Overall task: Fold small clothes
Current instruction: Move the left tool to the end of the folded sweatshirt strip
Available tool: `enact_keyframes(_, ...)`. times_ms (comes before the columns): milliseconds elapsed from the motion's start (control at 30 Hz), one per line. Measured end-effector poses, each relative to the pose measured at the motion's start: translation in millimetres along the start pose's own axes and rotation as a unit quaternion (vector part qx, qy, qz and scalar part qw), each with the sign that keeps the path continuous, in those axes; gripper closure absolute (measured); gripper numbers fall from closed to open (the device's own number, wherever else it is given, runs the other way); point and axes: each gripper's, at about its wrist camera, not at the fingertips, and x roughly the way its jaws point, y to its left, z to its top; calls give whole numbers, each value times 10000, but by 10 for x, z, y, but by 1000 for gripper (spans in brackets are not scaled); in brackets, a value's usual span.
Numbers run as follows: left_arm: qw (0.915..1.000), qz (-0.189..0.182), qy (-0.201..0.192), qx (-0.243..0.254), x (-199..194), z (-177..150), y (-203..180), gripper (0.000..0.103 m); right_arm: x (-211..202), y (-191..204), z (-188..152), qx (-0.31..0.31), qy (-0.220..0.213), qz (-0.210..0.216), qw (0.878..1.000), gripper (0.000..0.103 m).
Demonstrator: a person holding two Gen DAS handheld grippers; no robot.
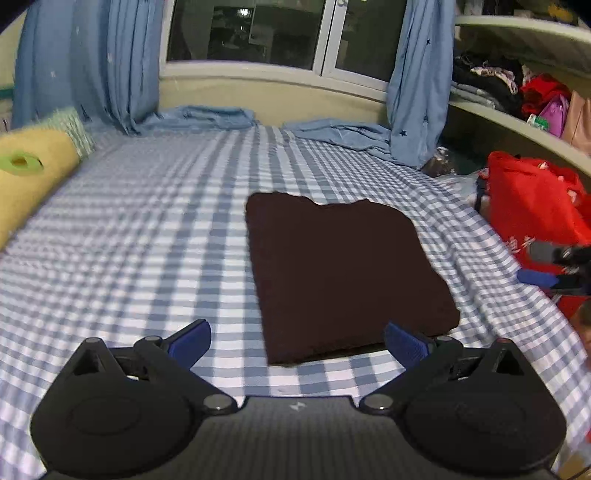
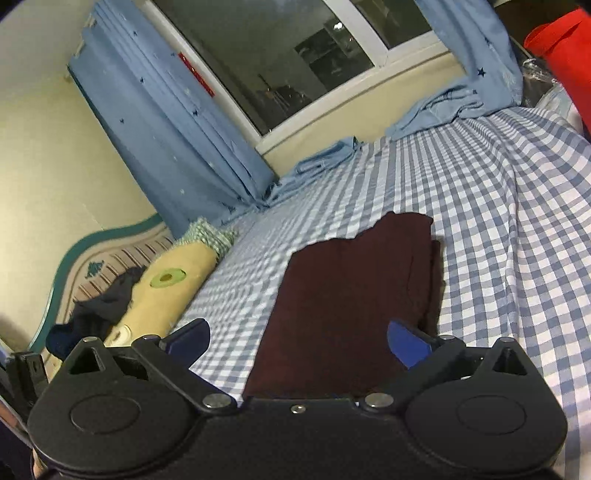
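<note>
Both grippers, left gripper (image 1: 297,341) and right gripper (image 2: 298,341), stand wide and empty. Folded dark maroon garment (image 1: 340,273) lies flat on the checked bedsheet (image 1: 140,229), just ahead of my fingers. Judgement: fold looks done; I'd square the uneven far edge. Yellow pillow (image 1: 33,184) left, red bag (image 1: 532,199) right, blue curtains (image 1: 92,62) by the window (image 1: 251,29).
</note>
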Motion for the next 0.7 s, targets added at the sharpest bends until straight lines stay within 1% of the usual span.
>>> enact_keyframes(67, 9991, -240, 205, -289, 169, 39, 146, 1, 170, -77, 20, -42, 175, -68, 9998, 1)
enact_keyframes(133, 9961, -441, 586, -496, 404, 89, 295, 1, 307, -194, 49, 3, 293, -154, 9995, 1)
enact_keyframes(267, 9900, -634, 966, -813, 815, 181, 498, 1, 534, -484, 129, 341, 313, -282, 9985, 1)
enact_keyframes(367, 9844, -805, 1137, -1072, 1109, 254, 586, 1, 667, -684, 184, 539, 367, -395, 9971, 1)
enact_keyframes(533, 9790, -767, 1351, -1318, 1583, 286, 626, 1, 831, -931, 227, 700, 444, -485, 9954, 1)
enact_keyframes(633, 9741, -855, 1414, -1547, 1765, 252, 696, 1, 894, -1005, 232, 742, 492, -410, 9952, 1)
enact_keyframes(700, 9716, -869, 1470, -1637, 1848, 217, 730, 1, 942, -1055, 229, 741, 557, -283, 9953, 1)
